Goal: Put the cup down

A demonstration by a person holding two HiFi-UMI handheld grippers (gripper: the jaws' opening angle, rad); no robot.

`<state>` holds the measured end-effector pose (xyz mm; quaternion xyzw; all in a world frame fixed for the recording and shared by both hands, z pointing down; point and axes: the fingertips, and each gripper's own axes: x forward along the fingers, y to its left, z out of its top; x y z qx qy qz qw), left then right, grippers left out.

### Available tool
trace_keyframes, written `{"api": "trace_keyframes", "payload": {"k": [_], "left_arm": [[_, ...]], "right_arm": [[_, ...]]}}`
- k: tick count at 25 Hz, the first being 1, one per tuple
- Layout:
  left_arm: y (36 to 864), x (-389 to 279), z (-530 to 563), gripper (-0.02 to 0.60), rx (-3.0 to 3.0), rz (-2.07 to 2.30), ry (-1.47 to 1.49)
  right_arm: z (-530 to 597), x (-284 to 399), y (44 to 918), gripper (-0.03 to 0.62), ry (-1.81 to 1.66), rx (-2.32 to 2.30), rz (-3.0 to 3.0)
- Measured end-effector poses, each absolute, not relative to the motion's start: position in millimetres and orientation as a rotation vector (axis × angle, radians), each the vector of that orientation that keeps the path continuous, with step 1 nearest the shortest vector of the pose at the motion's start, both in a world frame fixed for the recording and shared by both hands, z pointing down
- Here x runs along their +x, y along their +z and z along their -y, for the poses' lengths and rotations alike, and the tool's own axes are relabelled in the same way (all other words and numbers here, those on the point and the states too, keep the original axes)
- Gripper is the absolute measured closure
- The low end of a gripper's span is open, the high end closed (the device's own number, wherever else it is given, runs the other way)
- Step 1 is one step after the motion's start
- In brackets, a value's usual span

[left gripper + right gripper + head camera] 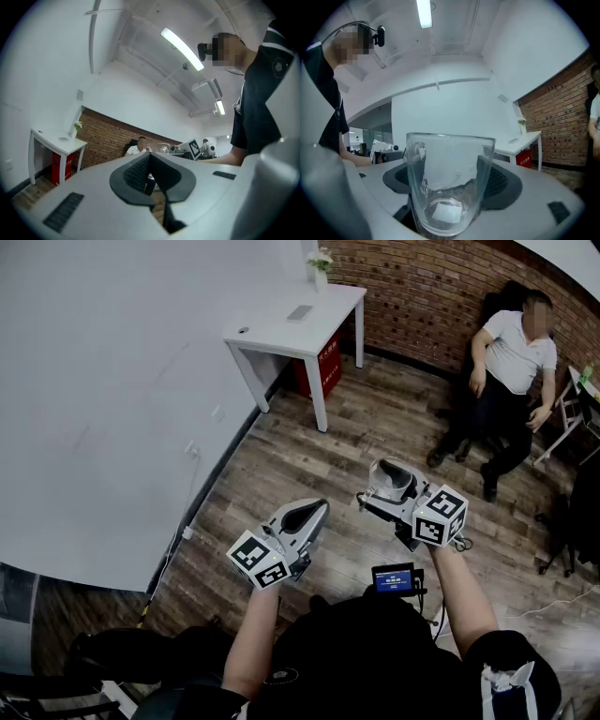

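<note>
Above a wood floor [309, 460], the right gripper [388, 482] pinched a clear glass cup [449, 187] between its wide-set pads in mid-air, while the left gripper [306, 517], just beside it, had its fingers pressed together on nothing.

**Q:** What kind of place is that?

**A:** Looks like an office to me. I'm standing on a wood-plank floor [375, 427], there's a white desk [272, 334] by a brick wall [422, 287], strip lights [182, 48] overhead, and someone [514, 352] sitting nearby.
</note>
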<state>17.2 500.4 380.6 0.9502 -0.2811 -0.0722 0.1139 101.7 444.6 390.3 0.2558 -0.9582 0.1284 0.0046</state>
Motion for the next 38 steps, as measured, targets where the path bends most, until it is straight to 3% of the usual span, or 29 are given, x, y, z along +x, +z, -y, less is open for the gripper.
{"api": "trace_keyframes", "payload": {"k": [38], "left_arm": [[384, 25, -493, 0.574, 2.777, 0.813, -0.197]], "right_arm": [[-436, 115, 391, 0.189, 0.486, 0.853, 3.021]]}}
